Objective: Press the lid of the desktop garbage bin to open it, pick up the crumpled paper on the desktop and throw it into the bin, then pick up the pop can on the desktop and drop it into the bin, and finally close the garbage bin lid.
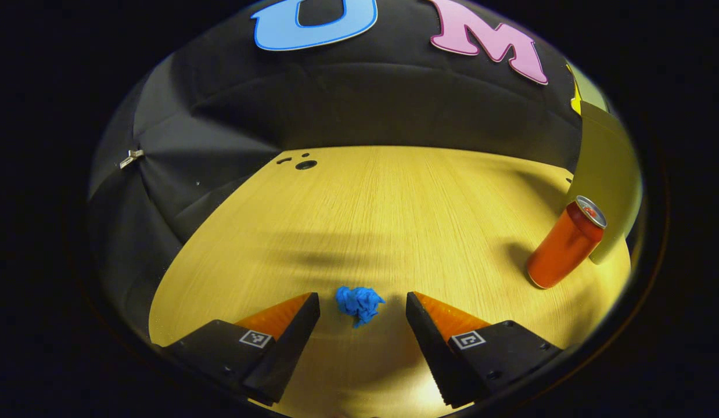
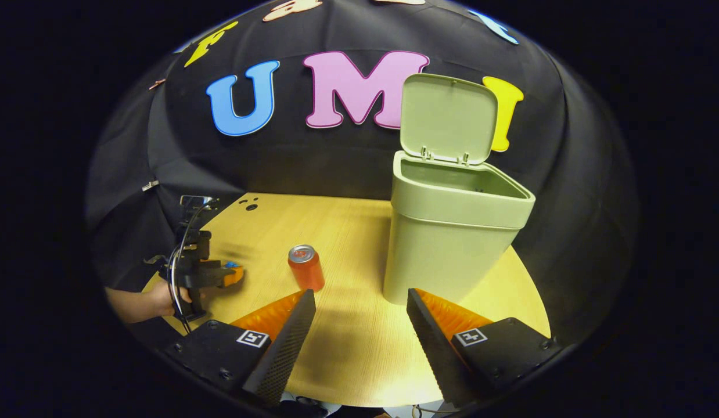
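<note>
Crumpled paper (image 1: 359, 304) between spread fingers of left gripper (image 1: 363, 309), untouched (on desktop (image 1: 394, 203)); right gripper (image 2: 359, 313) released.

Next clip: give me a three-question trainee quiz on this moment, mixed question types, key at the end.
1. True or false: the bin lid is open.
2. What lies between the left hand-held gripper fingers? A) can B) paper C) nothing
3. Is the can standing or lying?

Key: 1 true. 2 B, the paper, not yet clamped. 3 standing, on the table left of the bin.
</note>
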A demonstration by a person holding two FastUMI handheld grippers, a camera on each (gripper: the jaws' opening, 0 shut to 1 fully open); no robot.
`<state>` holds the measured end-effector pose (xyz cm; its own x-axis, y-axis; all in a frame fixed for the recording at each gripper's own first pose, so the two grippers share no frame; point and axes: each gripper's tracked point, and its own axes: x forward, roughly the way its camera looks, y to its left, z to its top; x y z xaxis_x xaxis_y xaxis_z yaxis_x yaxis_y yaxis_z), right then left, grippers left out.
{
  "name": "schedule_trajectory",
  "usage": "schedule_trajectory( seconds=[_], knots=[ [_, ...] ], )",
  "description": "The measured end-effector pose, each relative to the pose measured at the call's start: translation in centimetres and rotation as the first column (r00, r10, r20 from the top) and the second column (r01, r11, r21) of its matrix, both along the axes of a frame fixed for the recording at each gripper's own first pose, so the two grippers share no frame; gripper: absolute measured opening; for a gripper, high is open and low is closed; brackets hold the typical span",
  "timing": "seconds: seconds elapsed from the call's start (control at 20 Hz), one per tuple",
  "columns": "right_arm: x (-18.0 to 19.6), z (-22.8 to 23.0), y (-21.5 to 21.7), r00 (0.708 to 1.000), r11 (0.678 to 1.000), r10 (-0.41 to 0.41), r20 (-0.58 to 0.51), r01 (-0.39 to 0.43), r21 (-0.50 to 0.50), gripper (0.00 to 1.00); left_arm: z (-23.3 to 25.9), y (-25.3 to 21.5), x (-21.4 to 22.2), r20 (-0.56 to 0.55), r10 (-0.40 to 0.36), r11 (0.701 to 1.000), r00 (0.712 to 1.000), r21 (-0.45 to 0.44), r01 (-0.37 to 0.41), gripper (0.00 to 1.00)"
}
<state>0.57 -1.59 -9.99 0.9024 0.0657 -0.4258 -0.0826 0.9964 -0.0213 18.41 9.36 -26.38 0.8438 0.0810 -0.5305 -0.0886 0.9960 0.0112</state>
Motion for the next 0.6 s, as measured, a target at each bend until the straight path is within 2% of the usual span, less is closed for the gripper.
schedule_trajectory(
  seconds=[0.25,0.35,0.4,0.45,0.55,0.6],
  knots=[
    [0.1,-1.2,-0.5,0.999,1.000,0.018,-0.037,-0.018,0.012,1.00,-0.9,-0.7,0.7,-0.005,-0.001,0.999,1.000,-0.034,0.000,0.95],
    [0.1,-1.4,-1.0,0.999,1.000,0.011,-0.042,-0.010,0.023,0.99,-0.7,-0.9,0.8,-0.001,-0.005,0.999,1.000,-0.032,0.005,0.90],
    [0.2,-1.6,-1.2,0.999,1.000,0.009,-0.042,-0.007,0.029,0.99,-0.7,-1.1,0.9,-0.005,-0.012,1.000,1.000,-0.029,0.012,0.80],
    [0.2,-1.7,-1.4,0.999,0.999,0.004,-0.046,-0.003,0.035,1.00,-0.9,-1.1,1.2,-0.006,-0.022,0.999,1.000,-0.025,0.022,0.79],
    [0.4,-1.8,-1.7,0.999,0.999,0.000,-0.049,0.003,0.051,1.00,-1.0,-1.8,1.3,-0.014,-0.045,0.999,0.999,-0.012,0.045,0.64],
    [0.4,-1.8,-1.9,0.999,0.998,-0.002,-0.047,0.004,0.057,0.99,-0.9,-1.9,1.2,-0.017,-0.046,0.999,0.999,-0.003,0.046,0.48]
  ],
)
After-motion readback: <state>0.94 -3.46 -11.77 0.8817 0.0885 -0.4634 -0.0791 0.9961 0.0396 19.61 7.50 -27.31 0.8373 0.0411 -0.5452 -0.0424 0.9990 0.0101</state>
